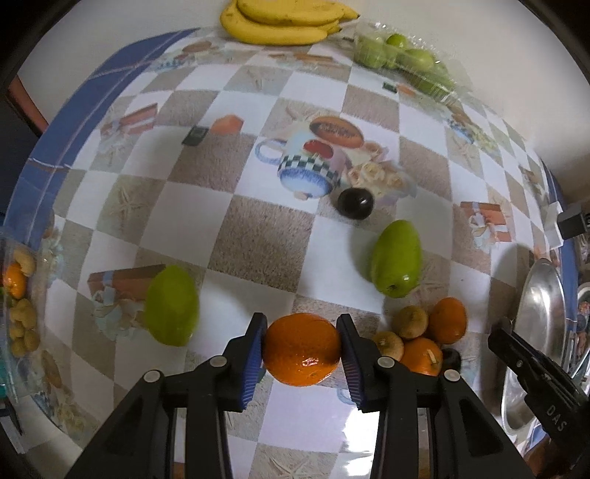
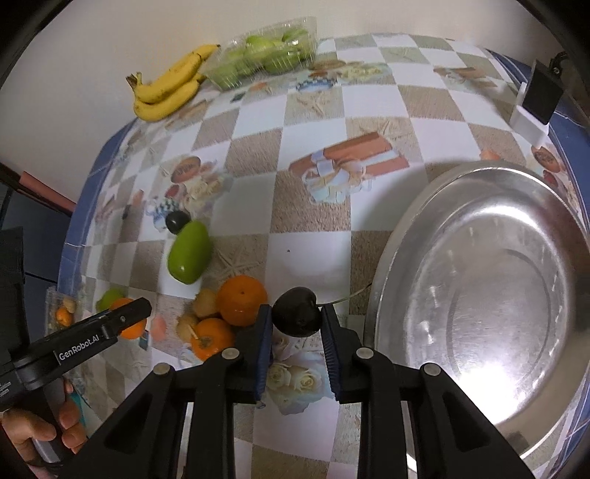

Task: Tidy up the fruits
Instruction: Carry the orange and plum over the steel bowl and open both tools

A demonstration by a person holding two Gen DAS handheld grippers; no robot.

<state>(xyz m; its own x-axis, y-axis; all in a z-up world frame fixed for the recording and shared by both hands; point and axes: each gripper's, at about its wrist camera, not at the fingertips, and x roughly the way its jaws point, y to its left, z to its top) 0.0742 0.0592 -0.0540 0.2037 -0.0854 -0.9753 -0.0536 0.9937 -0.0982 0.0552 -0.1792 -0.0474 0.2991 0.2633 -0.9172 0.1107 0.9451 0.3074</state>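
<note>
My left gripper (image 1: 301,348) is shut on an orange (image 1: 301,349) and holds it above the checked tablecloth. My right gripper (image 2: 296,313) is shut on a dark plum (image 2: 296,311) beside the rim of a large steel plate (image 2: 479,294). A cluster of oranges and small brown fruits (image 2: 221,313) lies left of the right gripper; it also shows in the left wrist view (image 1: 424,335). A green mango (image 1: 396,258) lies near a second dark plum (image 1: 356,203). Another green mango (image 1: 171,306) lies to the left.
Bananas (image 1: 284,20) and a clear box of green fruits (image 1: 405,62) sit at the table's far edge by the wall. A clear container with an orange and small brown fruits (image 1: 18,294) is at the left edge. A black-and-white device (image 2: 534,103) stands at the far right.
</note>
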